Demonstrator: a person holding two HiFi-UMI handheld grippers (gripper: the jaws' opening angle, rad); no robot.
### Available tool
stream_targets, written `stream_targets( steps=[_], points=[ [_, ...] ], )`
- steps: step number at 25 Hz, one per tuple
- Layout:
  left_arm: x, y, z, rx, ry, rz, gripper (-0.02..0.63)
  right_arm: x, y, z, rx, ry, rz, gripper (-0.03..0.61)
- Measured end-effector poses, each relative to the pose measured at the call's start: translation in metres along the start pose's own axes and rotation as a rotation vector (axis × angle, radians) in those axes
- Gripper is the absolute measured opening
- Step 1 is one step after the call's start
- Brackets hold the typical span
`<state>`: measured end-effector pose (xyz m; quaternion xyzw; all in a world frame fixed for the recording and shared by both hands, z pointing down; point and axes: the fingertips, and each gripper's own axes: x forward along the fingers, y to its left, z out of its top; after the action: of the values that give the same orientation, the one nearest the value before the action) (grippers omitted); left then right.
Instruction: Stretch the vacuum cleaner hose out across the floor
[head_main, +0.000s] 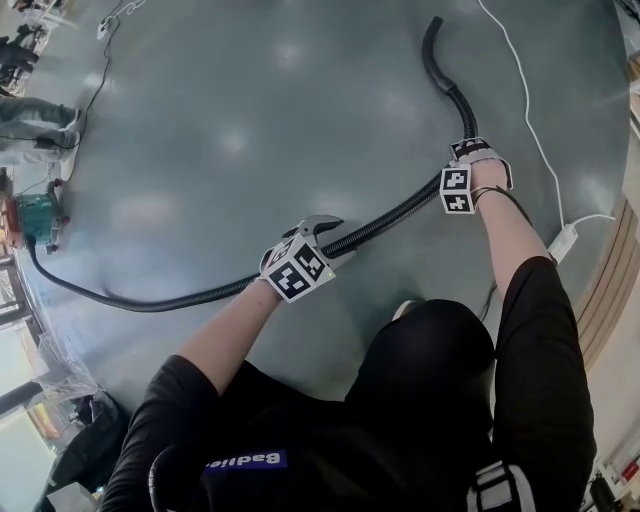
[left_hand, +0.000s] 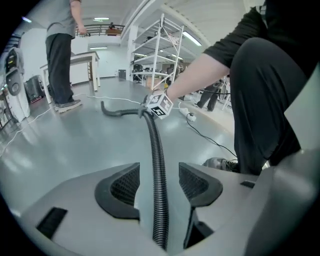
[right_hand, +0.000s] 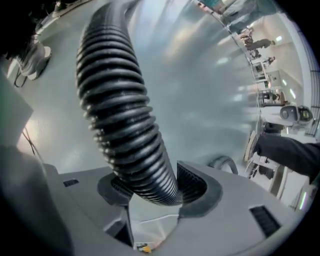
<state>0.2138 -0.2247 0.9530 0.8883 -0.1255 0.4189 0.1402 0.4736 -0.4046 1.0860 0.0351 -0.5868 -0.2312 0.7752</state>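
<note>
A black ribbed vacuum hose (head_main: 400, 212) curves over the grey floor from the vacuum cleaner (head_main: 33, 216) at the left to its bent nozzle end (head_main: 433, 45) at the top. My left gripper (head_main: 325, 230) straddles its middle stretch. In the left gripper view the hose (left_hand: 156, 150) runs between the pads (left_hand: 125, 185) with a gap on each side, so the left gripper (left_hand: 159, 186) is open. Farther along, my right gripper (head_main: 470, 152) is shut on the hose. In the right gripper view both pads (right_hand: 192, 182) press the hose (right_hand: 117, 100) at the right gripper (right_hand: 156, 189).
A white cable (head_main: 530, 120) runs down the right side to a power strip (head_main: 563, 240) by a wooden wall edge. A person (left_hand: 61, 55) stands by a table (left_hand: 86, 59) at the far left. Metal shelving (left_hand: 161, 45) stands at the back. My own knee (head_main: 430, 345) is just below the hose.
</note>
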Motion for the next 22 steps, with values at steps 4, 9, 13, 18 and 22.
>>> stream_targets(
  steps=[4,9,13,18,22],
  points=[
    [-0.018,0.012,-0.004,-0.024,-0.024,0.039,0.236,0.027,0.034,-0.04,0.111,0.065,0.071,0.22],
    [-0.026,0.022,-0.016,-0.055,-0.018,0.053,0.236,0.044,0.069,-0.043,0.189,0.008,0.189,0.277],
    [-0.026,0.021,-0.006,-0.062,-0.054,0.047,0.236,0.043,0.068,-0.043,0.279,-0.064,0.194,0.312],
    [-0.034,0.023,0.019,-0.073,-0.179,0.056,0.236,0.021,0.045,-0.059,0.437,-0.163,0.178,0.418],
    [-0.057,0.033,0.028,-0.083,-0.275,0.102,0.235,-0.027,0.017,-0.045,0.524,-0.286,0.091,0.419]
  ],
)
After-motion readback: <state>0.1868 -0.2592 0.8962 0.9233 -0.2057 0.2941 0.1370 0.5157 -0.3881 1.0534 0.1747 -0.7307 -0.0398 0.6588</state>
